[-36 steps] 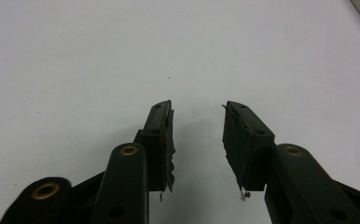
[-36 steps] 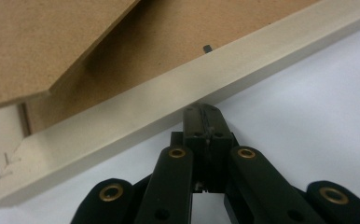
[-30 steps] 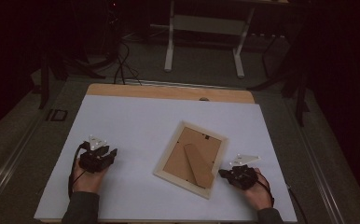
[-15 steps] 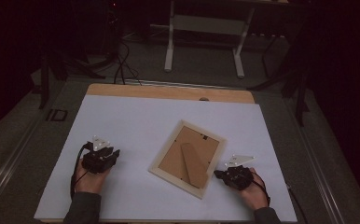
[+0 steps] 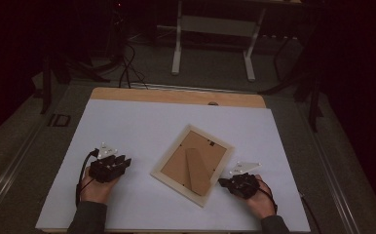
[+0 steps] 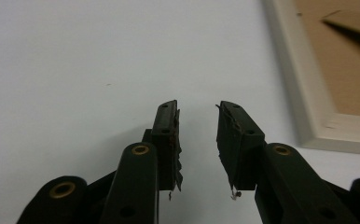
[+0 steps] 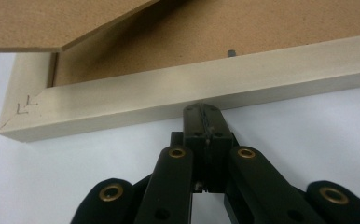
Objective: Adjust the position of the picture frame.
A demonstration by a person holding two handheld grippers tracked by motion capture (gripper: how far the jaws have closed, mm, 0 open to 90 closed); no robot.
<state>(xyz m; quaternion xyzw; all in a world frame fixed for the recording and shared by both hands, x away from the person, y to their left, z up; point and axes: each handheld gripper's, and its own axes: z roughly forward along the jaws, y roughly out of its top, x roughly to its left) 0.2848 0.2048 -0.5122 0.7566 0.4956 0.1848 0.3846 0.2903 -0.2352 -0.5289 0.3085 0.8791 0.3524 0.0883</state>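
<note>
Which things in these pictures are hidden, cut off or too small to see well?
- Front of the picture frame: it lies face down on the table in the high view.
- Frame's far end: cut off by the top edge in the right gripper view.
- Small metal piece on the frame's back: too small to identify.
- Contact between right gripper and frame: unclear.

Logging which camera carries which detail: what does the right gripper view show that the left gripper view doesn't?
Right gripper view: the right tool shut, its tips against the picture frame side rail, plus a stapled corner joint and the lifted stand flap.
Left gripper view: the left tool open over bare white table, apart from the frame.
Both: the frame's pale wood and brown backing.
</note>
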